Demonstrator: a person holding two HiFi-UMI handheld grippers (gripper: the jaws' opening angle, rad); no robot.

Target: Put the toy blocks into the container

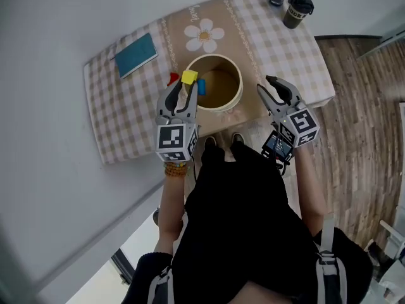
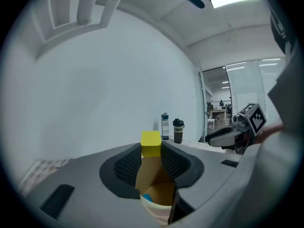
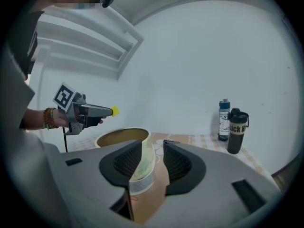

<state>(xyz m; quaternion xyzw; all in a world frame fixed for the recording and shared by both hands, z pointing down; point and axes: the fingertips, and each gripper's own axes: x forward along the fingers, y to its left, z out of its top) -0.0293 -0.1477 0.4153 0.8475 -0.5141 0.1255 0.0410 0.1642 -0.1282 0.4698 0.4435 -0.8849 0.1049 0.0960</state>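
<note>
Yellow toy block [image 1: 189, 77] sits pinched at the very tips of the left gripper [image 1: 183, 91] in the head view. It is carried above the checked tabletop [image 1: 126, 119] and roughly over the near-left rim of the round cream container [image 1: 235, 97]. A red block [image 1: 173, 79] lies on the cloth just left of those tips and a blue block [image 1: 201, 86] just right of them, though I cannot tell whether the blue one is inside the wall. The right gripper [image 1: 271, 88] hangs with its jaws spread and nothing in them, close beside the container's right wall. The likeliest slip from here is a release made too soon: with the block above the rim and not over the middle of the opening, it could strike the edge and bounce out onto the cloth. In the left gripper view, the yellow toy block [image 2: 151, 144] is clamped only by its lower part between the far ends of the jaws, with the container's brown inside [image 2: 161, 194] below and ahead of the tips. So shallow a hold could let it twist or drop on any jolt. In the right gripper view, that gripper's jaws stand apart; the container [image 3: 122, 137] shows beyond the gap but is untouched, and the left gripper [image 3: 108, 111] with its block is off to the left above the rim. A careless nudge from this idle gripper could shove or tip a container that looks light, spoiling the drop.
</note>
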